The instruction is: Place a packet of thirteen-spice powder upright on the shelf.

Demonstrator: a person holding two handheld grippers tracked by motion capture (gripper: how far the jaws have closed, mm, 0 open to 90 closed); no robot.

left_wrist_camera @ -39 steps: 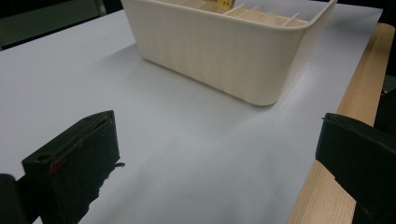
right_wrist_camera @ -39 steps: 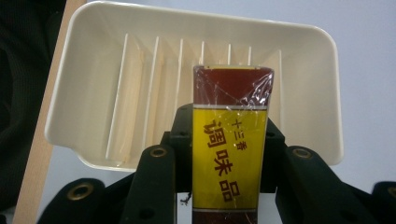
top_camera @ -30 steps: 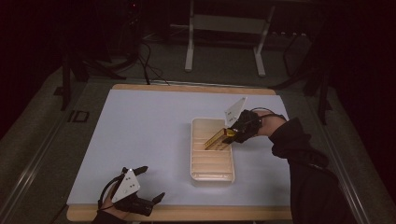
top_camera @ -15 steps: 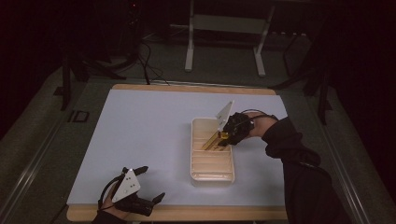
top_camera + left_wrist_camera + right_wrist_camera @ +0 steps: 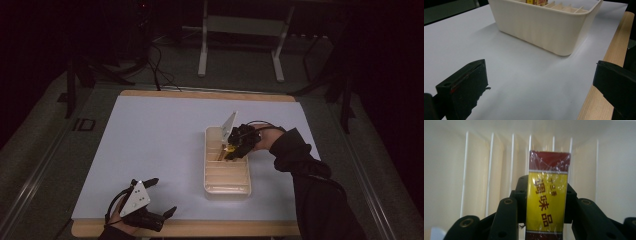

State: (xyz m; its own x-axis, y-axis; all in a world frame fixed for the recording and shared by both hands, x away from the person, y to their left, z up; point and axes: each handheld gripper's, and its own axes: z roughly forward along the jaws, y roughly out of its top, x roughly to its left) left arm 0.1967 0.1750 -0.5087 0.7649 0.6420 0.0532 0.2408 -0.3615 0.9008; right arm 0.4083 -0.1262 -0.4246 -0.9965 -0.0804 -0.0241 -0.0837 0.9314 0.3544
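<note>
A cream plastic bin [image 5: 227, 187] with several thin dividers stands right of the table's middle. My right gripper [image 5: 231, 151] reaches into its far end, shut on a yellow and dark red wrapped box [image 5: 547, 202] that points at the slots between the dividers [image 5: 511, 165]. In the high view the box [image 5: 229, 149] shows as a small yellow patch under the gripper. My left gripper [image 5: 164, 198] rests near the table's front edge, jaws wide open with nothing between them. From the left gripper view the bin's near wall [image 5: 541, 25] stands ahead.
The table carries a white sheet [image 5: 155, 145] with a wooden rim [image 5: 616, 47] along its edges. Metal stand legs [image 5: 240, 45] and cables lie on the dark floor behind the table.
My right gripper has moved left and down with the box, from beside the bin's far right corner into the bin. The left gripper has stayed where it was.
</note>
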